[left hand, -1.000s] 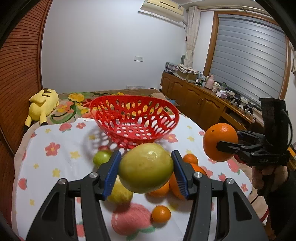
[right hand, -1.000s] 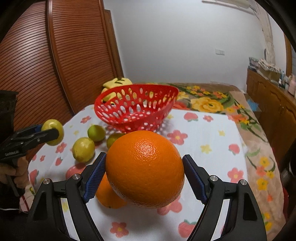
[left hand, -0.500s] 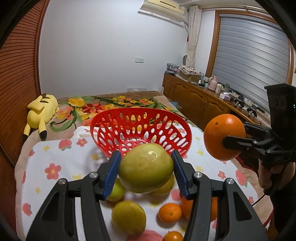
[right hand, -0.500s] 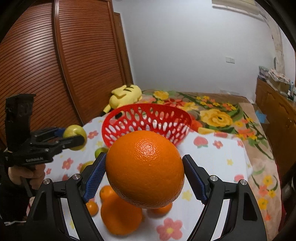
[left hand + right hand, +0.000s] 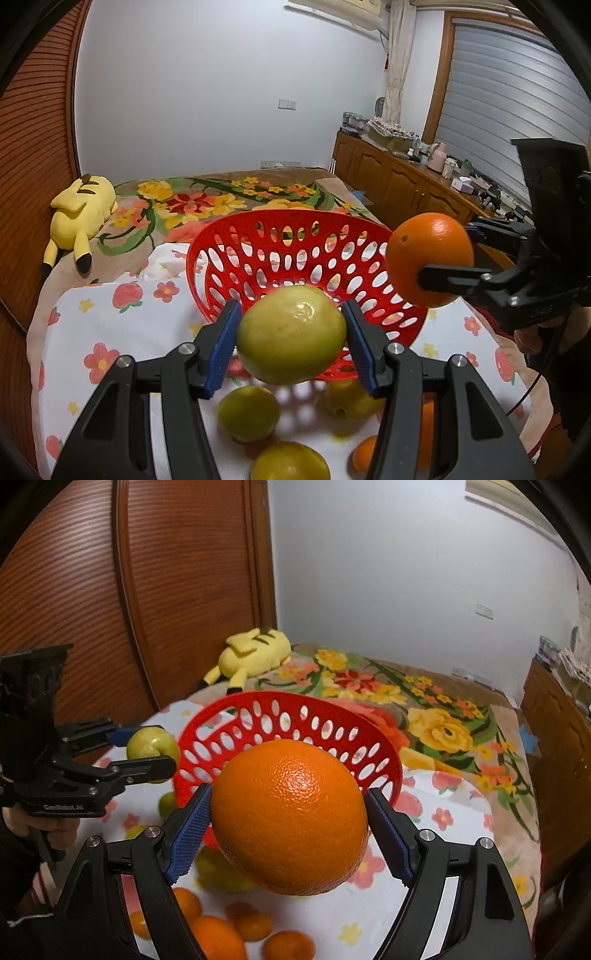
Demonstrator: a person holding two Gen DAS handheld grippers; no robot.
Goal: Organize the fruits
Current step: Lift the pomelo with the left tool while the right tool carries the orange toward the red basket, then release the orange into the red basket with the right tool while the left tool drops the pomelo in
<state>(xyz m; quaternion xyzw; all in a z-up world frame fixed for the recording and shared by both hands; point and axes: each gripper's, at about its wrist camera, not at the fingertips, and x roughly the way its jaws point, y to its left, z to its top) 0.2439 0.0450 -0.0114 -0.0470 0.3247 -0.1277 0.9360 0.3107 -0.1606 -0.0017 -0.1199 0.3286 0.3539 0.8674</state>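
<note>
A yellow-green fruit is clamped between the blue pads of my left gripper, just in front of the near rim of the empty red perforated basket. A large orange fills my right gripper, which is shut on it near the basket. In the left wrist view the right gripper holds that orange at the basket's right edge. In the right wrist view the left gripper carries the green fruit at the basket's left edge.
Loose yellow-green fruits and small oranges lie on the flowered white cloth below the grippers. A yellow plush toy rests on the floral blanket behind. A wooden panel wall stands left, cabinets right.
Both grippers have carried their fruits forward toward the basket, which now looms larger and closer. The loose fruits have slid down toward the bottom of both views.
</note>
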